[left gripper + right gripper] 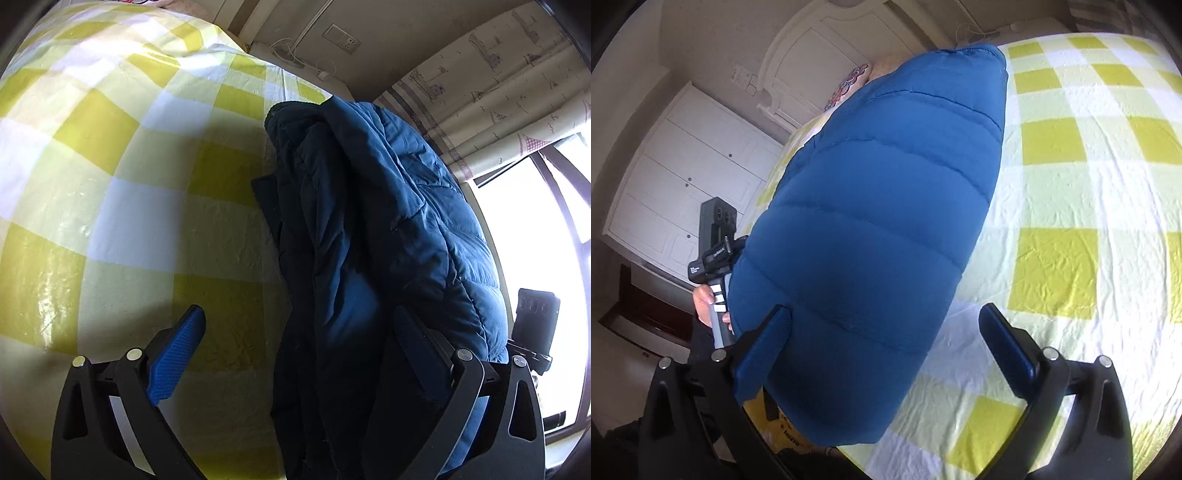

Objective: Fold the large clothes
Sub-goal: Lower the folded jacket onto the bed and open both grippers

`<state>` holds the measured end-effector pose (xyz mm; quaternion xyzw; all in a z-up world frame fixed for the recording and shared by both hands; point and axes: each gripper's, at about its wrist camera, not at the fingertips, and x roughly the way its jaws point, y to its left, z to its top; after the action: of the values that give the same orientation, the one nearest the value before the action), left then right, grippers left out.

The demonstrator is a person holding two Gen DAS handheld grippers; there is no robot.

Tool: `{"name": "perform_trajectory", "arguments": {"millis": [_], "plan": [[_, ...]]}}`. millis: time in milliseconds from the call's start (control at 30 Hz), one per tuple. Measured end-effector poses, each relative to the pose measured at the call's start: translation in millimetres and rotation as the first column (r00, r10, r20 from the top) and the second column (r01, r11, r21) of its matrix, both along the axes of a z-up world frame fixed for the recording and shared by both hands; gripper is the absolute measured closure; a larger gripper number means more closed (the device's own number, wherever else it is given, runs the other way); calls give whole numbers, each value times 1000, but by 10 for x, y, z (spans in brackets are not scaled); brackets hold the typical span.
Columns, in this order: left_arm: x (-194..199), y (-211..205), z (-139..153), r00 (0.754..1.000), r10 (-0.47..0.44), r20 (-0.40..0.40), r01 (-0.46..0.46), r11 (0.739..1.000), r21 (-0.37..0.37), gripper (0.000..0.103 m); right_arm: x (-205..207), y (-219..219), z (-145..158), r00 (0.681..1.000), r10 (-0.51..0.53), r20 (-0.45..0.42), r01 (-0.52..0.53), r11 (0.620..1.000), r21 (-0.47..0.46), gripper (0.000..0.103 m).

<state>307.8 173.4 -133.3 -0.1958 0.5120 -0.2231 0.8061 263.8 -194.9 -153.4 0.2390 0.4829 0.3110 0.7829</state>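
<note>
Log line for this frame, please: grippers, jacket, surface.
left gripper: open | right gripper: open, nothing held | blue puffer jacket: bundled on bed | checked sheet: beneath

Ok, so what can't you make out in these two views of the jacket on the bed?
- Left wrist view: the blue jacket runs off the bottom edge; its lower end is cut off.
- Same view: the window is blown out; nothing outside shows.
- Right wrist view: the jacket hides the jaws of the left gripper; only its handle and a hand show.

The blue jacket (369, 240) hides the left gripper's right pad.
</note>
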Motion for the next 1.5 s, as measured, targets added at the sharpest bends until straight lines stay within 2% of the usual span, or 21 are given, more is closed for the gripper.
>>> {"name": "perform_trajectory", "arguments": {"millis": [167,233,333,367,400,433,467,567,733,900,967,1033,1100,1167,1200,1300,1333,1400,1433,1467,1500], "plan": [[-43,-130,6,999,13,39,-14,999,30,4,84,126,-66,1000,12,-11,-11,997,70,2],[-54,-147,5,999,15,48,-16,1000,22,6,64,193,-48,1000,2,29,-3,999,49,2],[-188,-229,74,995,-18,95,23,999,-48,57,-55,227,10,994,-12,105,10,1000,17,12],[-263,-323,152,989,-29,146,24,999,31,68,-88,247,28,991,-10,136,11,1000,-6,21],[-328,-423,221,982,-44,186,25,994,106,74,-133,260,52,986,-7,164,11,1000,-28,27],[-371,-496,283,978,-39,207,8,989,148,86,-163,264,73,983,-5,186,13,999,-43,30],[-384,-547,338,976,-30,216,-6,987,163,93,-176,260,97,979,-3,205,15,998,-55,35],[-303,-635,562,964,-22,266,-13,991,130,96,-166,201,279,954,0,300,28,996,-90,47],[202,-947,929,940,-23,340,-22,992,127,96,234,-122,663,912,-78,402,129,987,-100,53],[973,-1296,1036,933,-30,359,-12,993,115,96,700,-464,960,882,-123,454,214,964,-155,53],[1253,-1463,887,944,-34,327,-7,993,121,95,847,-600,907,882,-139,450,243,953,-183,53],[1454,-1653,546,963,-44,266,-1,986,166,95,1147,-787,639,912,-162,376,250,948,-198,50],[1507,-1737,256,965,-41,260,-5,985,173,94,1215,-939,298,927,-206,313,262,953,-150,35],[1466,-1731,235,959,-32,282,-14,987,161,93,1139,-999,263,924,-218,313,274,951,-145,25],[1446,-1729,260,955,-36,293,-17,984,176,92,1077,-977,354,913,-228,338,304,934,-190,18],[1350,-1726,319,942,-26,335,-61,967,246,79,853,-777,761,840,-227,493,412,857,-308,18],[1298,-1710,350,935,-8,354,-93,960,265,74,763,-663,881,818,-202,539,420,850,-318,17],[1105,-1699,468,896,56,441,-225,913,341,58,603,-364,1042,793,-132,595,383,868,-317,15],[974,-1671,536,859,102,502,-326,865,382,42,554,-185,1076,785,-93,613,366,868,-336,15],[827,-1634,595,807,152,570,-441,798,411,20,535,-6,1100,776,-56,628,358,859,-366,15],[688,-1588,647,752,199,628,-543,727,420,9,520,187,1098,766,-16,642,354,845,-402,15]]}}
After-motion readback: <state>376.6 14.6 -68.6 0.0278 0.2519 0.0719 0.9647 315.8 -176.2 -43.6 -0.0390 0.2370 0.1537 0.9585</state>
